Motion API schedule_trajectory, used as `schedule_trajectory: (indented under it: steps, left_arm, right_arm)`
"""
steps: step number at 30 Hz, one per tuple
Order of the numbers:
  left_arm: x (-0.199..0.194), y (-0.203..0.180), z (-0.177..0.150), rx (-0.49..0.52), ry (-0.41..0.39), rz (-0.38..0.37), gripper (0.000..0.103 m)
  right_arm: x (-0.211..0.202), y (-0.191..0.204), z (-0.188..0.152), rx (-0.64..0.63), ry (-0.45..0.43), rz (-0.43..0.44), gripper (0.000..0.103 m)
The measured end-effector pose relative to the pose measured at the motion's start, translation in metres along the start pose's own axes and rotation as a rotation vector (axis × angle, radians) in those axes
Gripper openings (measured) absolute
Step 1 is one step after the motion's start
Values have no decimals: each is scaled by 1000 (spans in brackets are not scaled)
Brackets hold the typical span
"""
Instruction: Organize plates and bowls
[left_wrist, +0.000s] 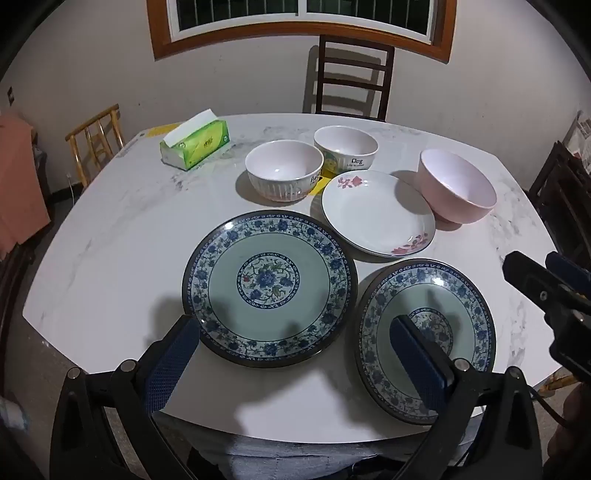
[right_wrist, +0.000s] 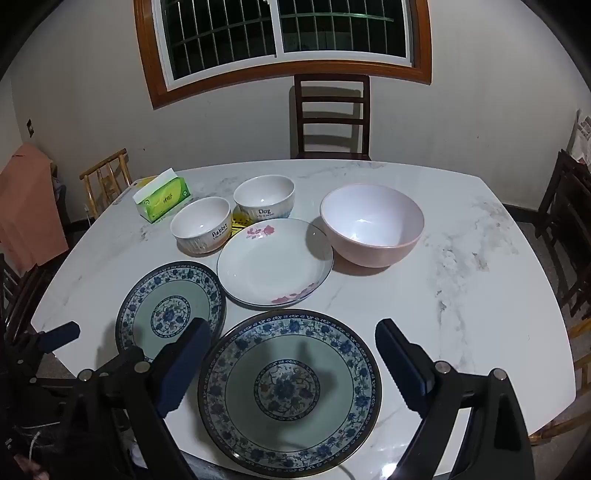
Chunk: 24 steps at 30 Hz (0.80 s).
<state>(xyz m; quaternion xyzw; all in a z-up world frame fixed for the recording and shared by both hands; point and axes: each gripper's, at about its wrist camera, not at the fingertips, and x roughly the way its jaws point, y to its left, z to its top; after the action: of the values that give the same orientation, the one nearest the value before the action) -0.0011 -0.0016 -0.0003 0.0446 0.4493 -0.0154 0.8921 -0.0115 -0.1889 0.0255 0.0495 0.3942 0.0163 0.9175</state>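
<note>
On the marble table (right_wrist: 461, 258) sit three plates and three bowls. Two blue-patterned plates (left_wrist: 269, 288) lie nearest, the white flowered plate (right_wrist: 275, 262) behind them, touching neither. Behind that plate stand two small bowls (right_wrist: 201, 229) and a pink bowl (right_wrist: 371, 225), with a tissue box (right_wrist: 162, 199) beside them. Chairs (right_wrist: 332, 114) ring the table. The left gripper (left_wrist: 295, 354) and right gripper (right_wrist: 291, 354) hover wide, empty.

Left gripper (left_wrist: 295, 343) tilted downward, jaws spread wide, nothing between the pads. Right gripper (right_wrist: 293, 350) likewise pitched down, jaws wide apart, empty, just beside the left.
</note>
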Motion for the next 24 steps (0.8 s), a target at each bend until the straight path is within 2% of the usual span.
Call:
schedule_trajectory:
  steps: [3, 4, 7, 24]
  left_arm:
    - [-2, -10, -3, 11, 4, 34, 103]
    - [-2, -5, -1, -23, 19, -7, 103]
    - [1, 6, -3, -63, 35, -65, 103]
    - [14, 9, -3, -50, 52, -61, 101]
  right_arm:
    - [1, 1, 0, -5, -2, -3, 93]
    - [1, 1, 0, -6, -1, -3, 93]
    - [1, 2, 0, -7, 1, 3, 93]
    - [8, 3, -4, -9, 25, 3, 93]
